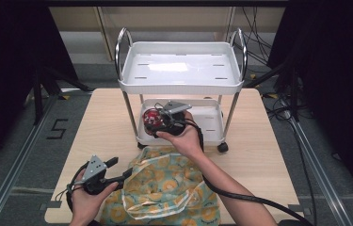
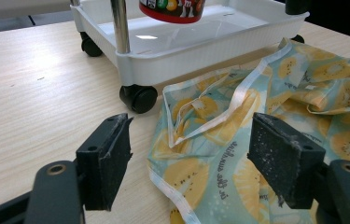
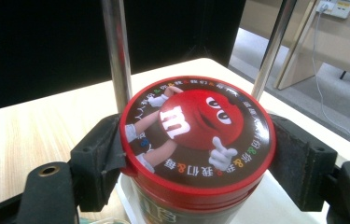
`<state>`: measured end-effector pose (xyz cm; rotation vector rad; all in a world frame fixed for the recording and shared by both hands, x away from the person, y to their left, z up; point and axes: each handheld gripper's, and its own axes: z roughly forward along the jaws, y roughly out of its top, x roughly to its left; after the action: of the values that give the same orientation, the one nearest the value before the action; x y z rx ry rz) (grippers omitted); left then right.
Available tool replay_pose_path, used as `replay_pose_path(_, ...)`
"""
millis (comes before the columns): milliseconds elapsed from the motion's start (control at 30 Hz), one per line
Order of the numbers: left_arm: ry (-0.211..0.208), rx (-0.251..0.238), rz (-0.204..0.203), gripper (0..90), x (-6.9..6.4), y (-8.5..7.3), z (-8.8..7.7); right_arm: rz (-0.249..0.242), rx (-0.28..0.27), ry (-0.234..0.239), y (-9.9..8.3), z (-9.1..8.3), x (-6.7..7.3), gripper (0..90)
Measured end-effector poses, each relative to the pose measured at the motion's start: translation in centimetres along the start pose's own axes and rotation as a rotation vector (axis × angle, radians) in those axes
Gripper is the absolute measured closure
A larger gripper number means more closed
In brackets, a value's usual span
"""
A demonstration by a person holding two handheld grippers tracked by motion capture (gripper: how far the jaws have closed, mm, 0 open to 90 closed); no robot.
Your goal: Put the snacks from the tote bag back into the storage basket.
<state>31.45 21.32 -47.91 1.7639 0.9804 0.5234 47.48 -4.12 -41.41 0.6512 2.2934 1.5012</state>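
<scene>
Right tongs (image 3: pixel 196 154) clamped on red-lidded round candy canister (image 3: pixel 196 126) over white wheeled cart's lower tray (image 1: pixel 210 123); left tongs (image 2: pixel 191 158) spread wide above yellow-patterned teal cloth bag (image 2: pixel 266 107) on wooden tabletop (image 2: pixel 32 88).

Red-lidded jar (image 1: pixel 152 117) in right claw (image 1: pixel 157 123)

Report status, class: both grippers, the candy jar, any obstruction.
Right gripper shut on red candy jar, over cart's lower tray. Left gripper open above patterned bag. Cart post close beside jar.
</scene>
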Motion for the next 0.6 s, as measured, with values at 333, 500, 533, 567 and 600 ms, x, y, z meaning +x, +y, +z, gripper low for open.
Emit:
replay_pose_path(333, -0.001, -0.001, 0.012, 28.9, 0.05, 0.05, 0.00, 0.029, 0.024, -0.019, -0.43, 0.41, -0.24, 26.1)
replay_pose_path(500, -0.002, -0.001, 0.013, 28.9, 0.04, 0.05, 0.02, 0.016, 0.029, -0.015, -0.47, 0.76, -0.36, 26.1)
replay_pose_path(533, -0.003, 0.000, 0.013, 28.9, 0.03, 0.05, 0.02, 0.025, 0.031, -0.007, -0.47, 0.80, -0.31, 26.1)
replay_pose_path(567, -0.003, 0.000, 0.013, 28.9, 0.03, 0.05, 0.01, 0.029, 0.034, -0.011, -0.51, 0.86, -0.32, 26.1)
replay_pose_path(600, -0.003, 0.000, 0.013, 28.9, 0.03, 0.05, 0.01, -0.006, 0.041, -0.037, -0.61, 1.03, -0.53, 26.1)
